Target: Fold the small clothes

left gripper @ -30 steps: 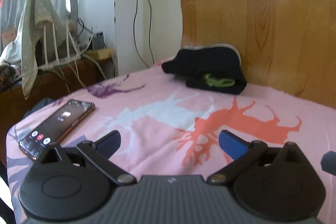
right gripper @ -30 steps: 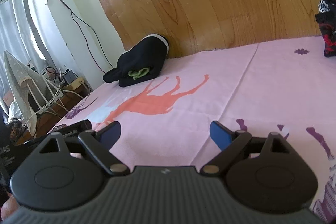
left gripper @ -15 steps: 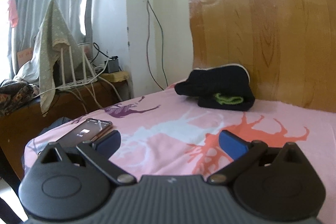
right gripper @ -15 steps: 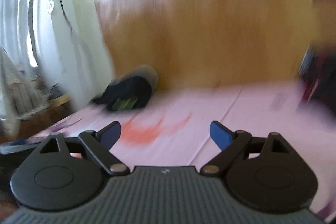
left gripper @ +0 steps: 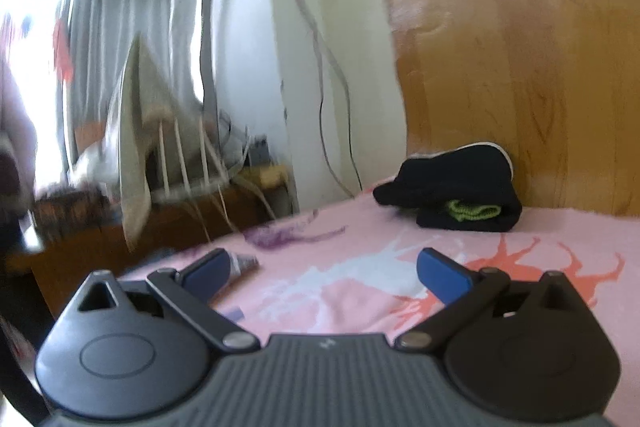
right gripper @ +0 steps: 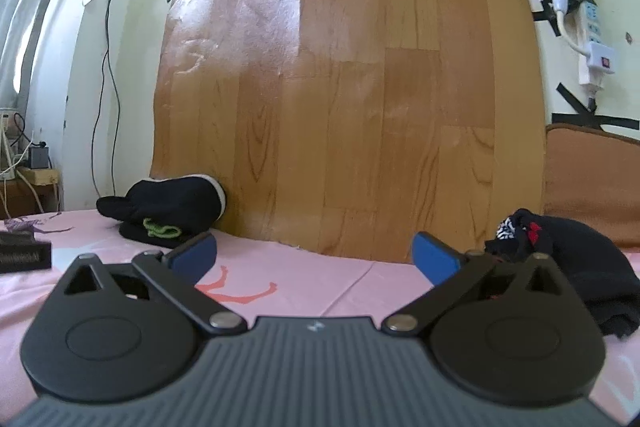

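Note:
A folded black garment with a green trim [left gripper: 452, 187] lies on the pink sheet [left gripper: 360, 275] against the wooden board, well beyond my left gripper [left gripper: 324, 269], which is open and empty. In the right wrist view the same black bundle [right gripper: 168, 211] sits at the far left. A second black garment with red and white pattern [right gripper: 560, 251] lies crumpled at the right, just behind the right finger. My right gripper [right gripper: 314, 253] points level at the board; its jaws are opening wide with nothing between them.
A wood-grain board [right gripper: 348, 99] taped to the wall backs the bed. A phone [left gripper: 240, 263] lies on the sheet by my left finger. A drying rack with cloth [left gripper: 160, 147] and cables stand left of the bed. A power strip [right gripper: 592, 39] hangs on the right wall.
Both grippers have tilted up toward level. The right one swung right, bringing the patterned black garment close on its right side. The phone has slid behind the left finger.

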Demonstrator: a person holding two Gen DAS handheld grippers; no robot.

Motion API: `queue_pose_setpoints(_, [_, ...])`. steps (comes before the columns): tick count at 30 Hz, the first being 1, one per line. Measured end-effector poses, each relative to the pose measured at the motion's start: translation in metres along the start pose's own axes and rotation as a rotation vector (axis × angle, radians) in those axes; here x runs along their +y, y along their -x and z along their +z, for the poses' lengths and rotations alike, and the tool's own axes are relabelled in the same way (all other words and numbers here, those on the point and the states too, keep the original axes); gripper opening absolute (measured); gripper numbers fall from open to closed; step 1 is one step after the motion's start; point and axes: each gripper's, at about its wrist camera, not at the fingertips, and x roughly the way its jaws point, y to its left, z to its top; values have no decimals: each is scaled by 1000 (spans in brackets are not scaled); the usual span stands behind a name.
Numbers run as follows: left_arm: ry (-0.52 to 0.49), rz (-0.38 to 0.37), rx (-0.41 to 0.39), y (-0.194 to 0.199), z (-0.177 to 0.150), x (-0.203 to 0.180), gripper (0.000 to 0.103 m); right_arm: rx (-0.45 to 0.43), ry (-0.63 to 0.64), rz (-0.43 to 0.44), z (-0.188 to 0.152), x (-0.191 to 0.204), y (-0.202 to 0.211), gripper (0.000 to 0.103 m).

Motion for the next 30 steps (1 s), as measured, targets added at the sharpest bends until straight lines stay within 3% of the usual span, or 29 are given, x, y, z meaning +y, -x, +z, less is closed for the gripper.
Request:
queue_pose_setpoints(3, [-38,5,-58,9,-1,-6,103,22,24,8,0,5,1,103])
queue_pose_setpoints(7, [9,40,-58,6,0,2,103,86,21,36,0,4,-7,103])
queue_pose_setpoints(14, [37,70,-88,14,-1,5,103,98,-5,64,0,-1,-7,103])
queue_pose_setpoints(21, [15,86,-13,1,1,4,103,124,-39,101,0,-7,-9,103])
queue_pose_setpoints(26, [-199,21,102,-10,-2,-23,103,144,-40,119,0,-5,-10,103])
queue_pose_setpoints(30, [-192,-44,102,-6,-3,-22,103,149,-37,124,0,-4,-9,103])
